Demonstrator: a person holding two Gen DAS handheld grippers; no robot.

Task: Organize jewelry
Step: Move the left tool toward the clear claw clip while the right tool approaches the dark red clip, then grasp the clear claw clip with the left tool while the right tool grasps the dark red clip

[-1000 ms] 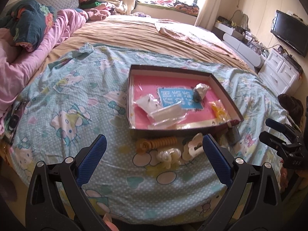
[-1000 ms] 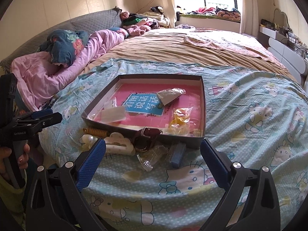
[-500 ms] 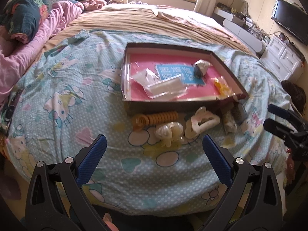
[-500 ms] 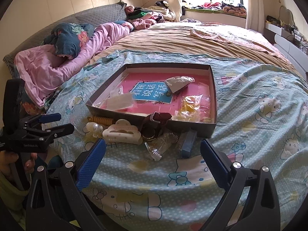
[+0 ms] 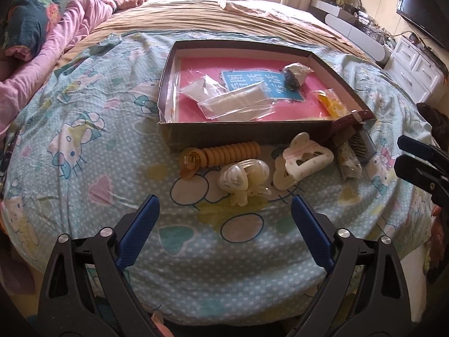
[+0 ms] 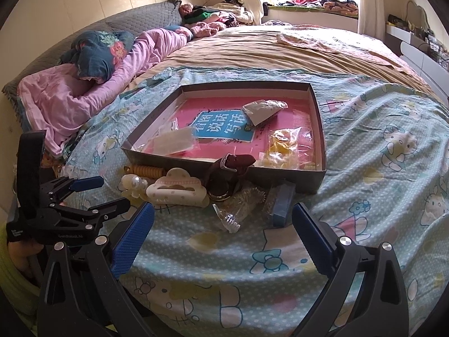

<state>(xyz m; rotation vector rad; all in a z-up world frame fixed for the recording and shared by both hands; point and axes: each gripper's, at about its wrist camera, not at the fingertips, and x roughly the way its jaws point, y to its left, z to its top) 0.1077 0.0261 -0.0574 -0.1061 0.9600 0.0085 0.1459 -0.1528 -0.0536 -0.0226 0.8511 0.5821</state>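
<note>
I held the left gripper (image 5: 224, 216) above the near edge of the bed, its jaws wide but closing, with nothing between them; the pearly hair clip (image 5: 242, 178) lay just ahead of the gap. I held the right gripper (image 6: 223, 224) released, jaws spread and empty, over the cartoon-print sheet (image 6: 364, 146).

The shallow box (image 5: 247, 134) sat on the sheet with its long axis running left to right in the left wrist view, holding clear bags (image 5: 235, 104). The loose items lay in a row along its near wall, outside it. The amber coil band (image 5: 227, 153) lay parallel to that wall. The white cloud claw clip (image 5: 303, 163) lay tilted, its long axis slanting up to the right. The maroon strap (image 6: 233, 165) leaned over the wall's right end, and the blue block (image 6: 283, 203) pointed toward the box
</note>
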